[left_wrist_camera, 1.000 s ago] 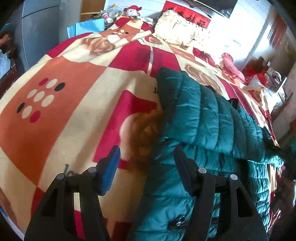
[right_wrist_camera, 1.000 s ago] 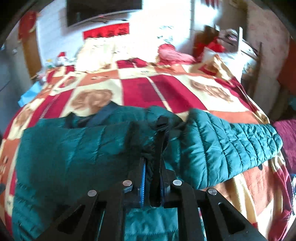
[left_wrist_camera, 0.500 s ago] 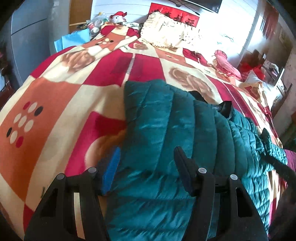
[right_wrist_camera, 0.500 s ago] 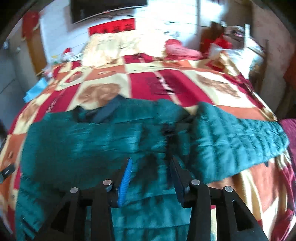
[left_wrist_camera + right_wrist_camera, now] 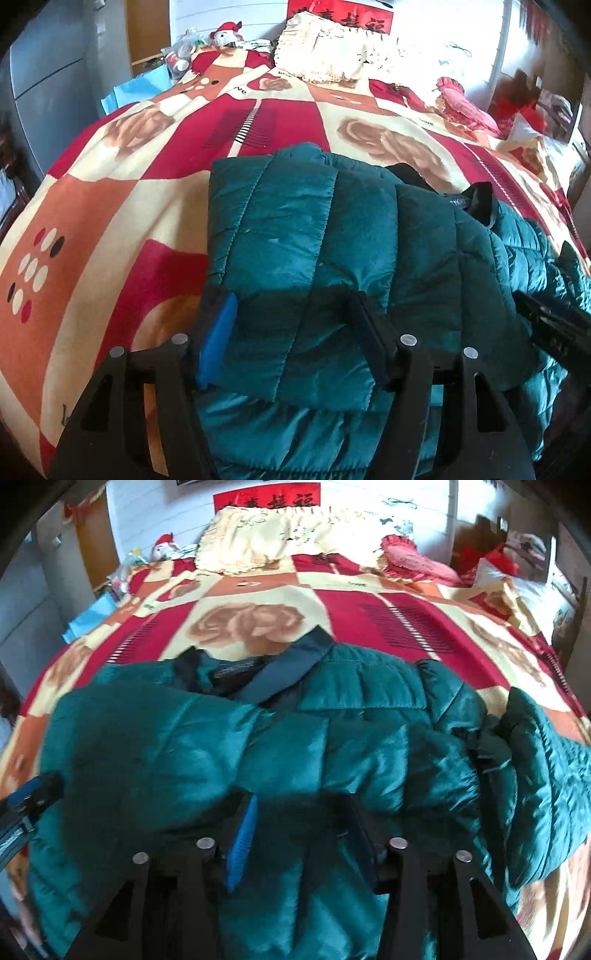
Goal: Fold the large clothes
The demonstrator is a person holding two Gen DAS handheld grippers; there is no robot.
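Jacket (image 5: 310,236), teal and quilted, is lying spread across the patterned bed cover (image 5: 110,206) near the foot of the bed, collar toward the pillows (image 5: 332,51), so that both sides are within reach for folding. Left tongs (image 5: 291,332) are standing partly open, straddling the sleeve panel that is lying folded over the body; the pads are not pressing, so nothing is being held. Right tongs (image 5: 301,836) have just been opening and are hovering, jaws apart, over the chest with cloth below them but ungripped. Right sleeve (image 5: 546,775) is lying out to the side, apparently the next fold.
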